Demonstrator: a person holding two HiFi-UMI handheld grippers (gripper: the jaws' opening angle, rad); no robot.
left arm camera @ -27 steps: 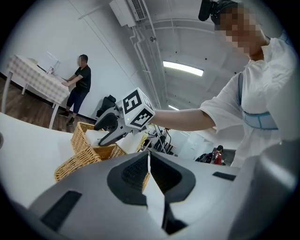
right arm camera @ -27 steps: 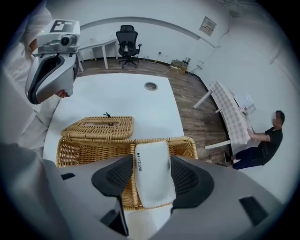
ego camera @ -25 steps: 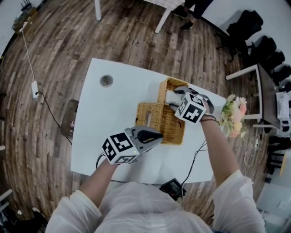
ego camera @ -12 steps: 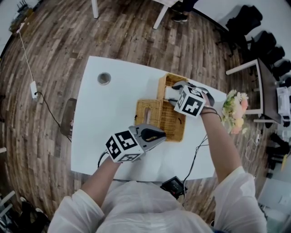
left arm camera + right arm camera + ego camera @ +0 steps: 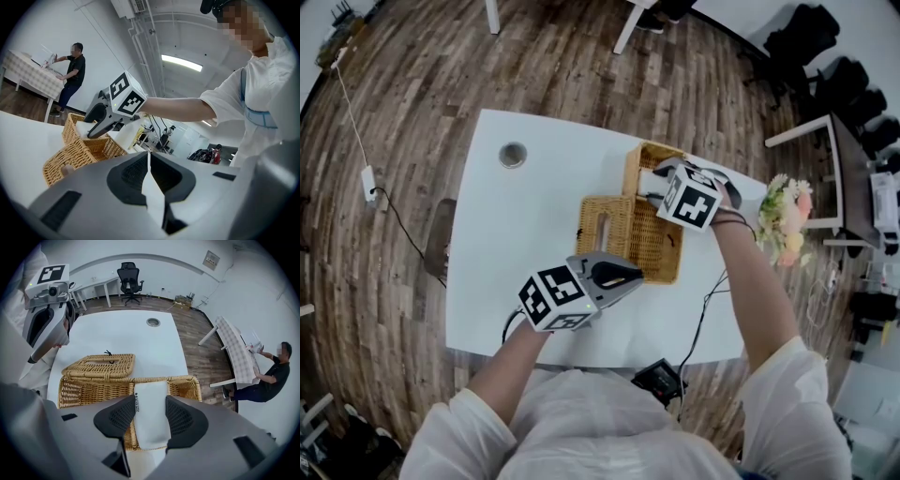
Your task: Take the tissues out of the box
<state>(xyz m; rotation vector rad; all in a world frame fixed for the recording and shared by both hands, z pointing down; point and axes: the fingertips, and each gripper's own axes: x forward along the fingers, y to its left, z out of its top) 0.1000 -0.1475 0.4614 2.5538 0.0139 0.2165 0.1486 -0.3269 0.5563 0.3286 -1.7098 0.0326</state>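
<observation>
Free passage is left over the left half of the worktop (image 5: 506, 244), broken only by 1 grommet (image 5: 513, 154) at upper left. Centre right is blocked by the wicker box (image 5: 661, 253), its lid (image 5: 614, 236) and flowers (image 5: 786, 220).

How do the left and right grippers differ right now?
The left gripper is shut and empty, held near level; the right gripper points steeply down into the wicker basket, where its jaws have just been closing and press the white tissue pack between them. Both carry a marker cube.
</observation>
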